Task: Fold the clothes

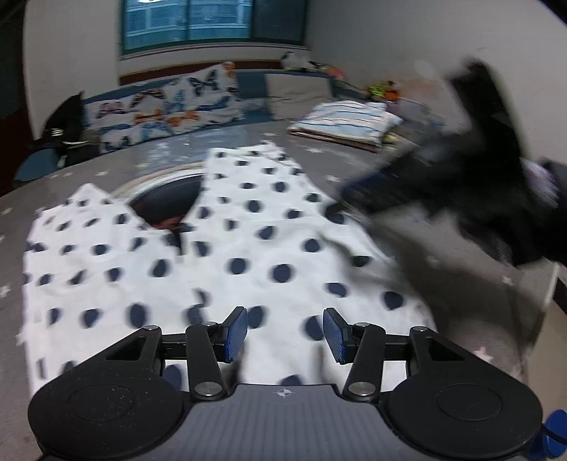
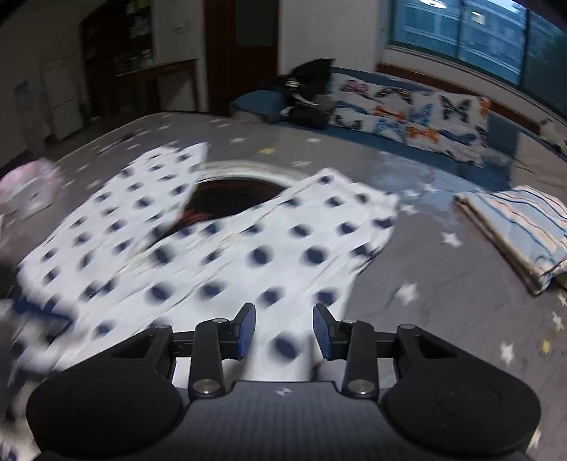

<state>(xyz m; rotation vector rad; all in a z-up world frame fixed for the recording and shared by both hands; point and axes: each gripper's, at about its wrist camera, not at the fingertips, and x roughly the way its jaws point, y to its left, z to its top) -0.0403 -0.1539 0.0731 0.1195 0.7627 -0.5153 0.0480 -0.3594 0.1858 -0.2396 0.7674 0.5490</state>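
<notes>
Risk: polka-dot garment [image 1: 219, 255] lies spread on bed [image 1: 478, 301], both grippers, left [image 1: 285, 335] and right [image 2: 283, 331], hovering over its near hem, fingers wide and empty; blurred views suggest haste, so a pinch may catch one layer only.

White walls [image 1: 372, 39], blue-lit window [image 1: 187, 21], dark door [image 2: 241, 53], star-print bed [image 2: 443, 294].

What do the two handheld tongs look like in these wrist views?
Both match. The left tongs and right tongs have blue ribbed pads on black linkage arms with silver pivot bolts, two round black housings, and a grey ribbed body bearing a small compass-like mark. A blue part shows at the left view's lower right corner.
</notes>
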